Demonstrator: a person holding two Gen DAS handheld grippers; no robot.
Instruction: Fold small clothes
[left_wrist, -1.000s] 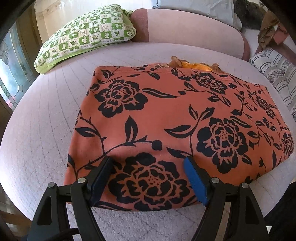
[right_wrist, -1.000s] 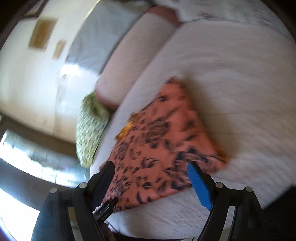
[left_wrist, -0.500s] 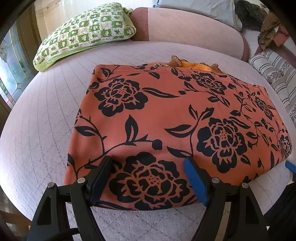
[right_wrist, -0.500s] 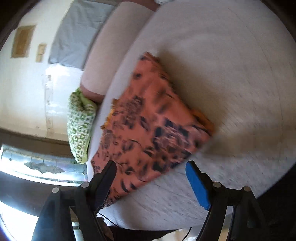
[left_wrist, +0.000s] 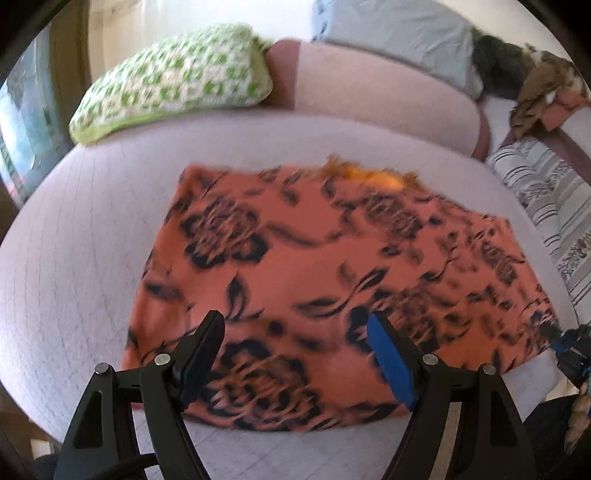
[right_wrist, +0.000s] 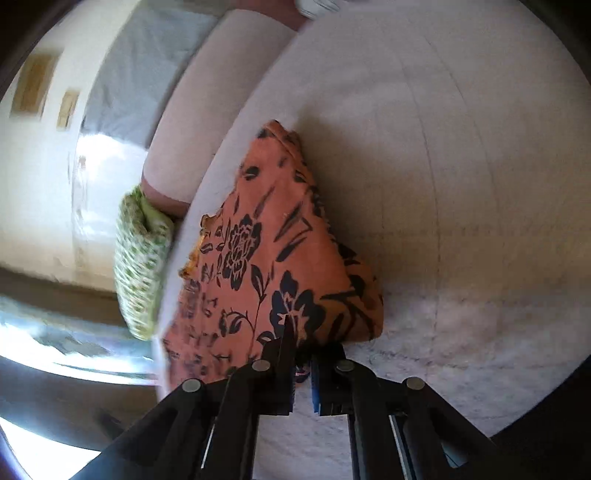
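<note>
Lying flat on the pale quilted mattress, the folded orange cloth with black flowers spreads ahead of both tongs. Right gripper: jaws just closed, pinching the cloth's near corner. Left gripper: jaws wide apart over the near edge, gripping nothing. Green-checked pillow beyond.

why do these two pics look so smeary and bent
Left wrist view: motion blur smears the orange floral garment and the green checked pillow; fisheye bends the bed. Right wrist view: sharper on the print, blurred at the edges, window glare lower left.
</note>
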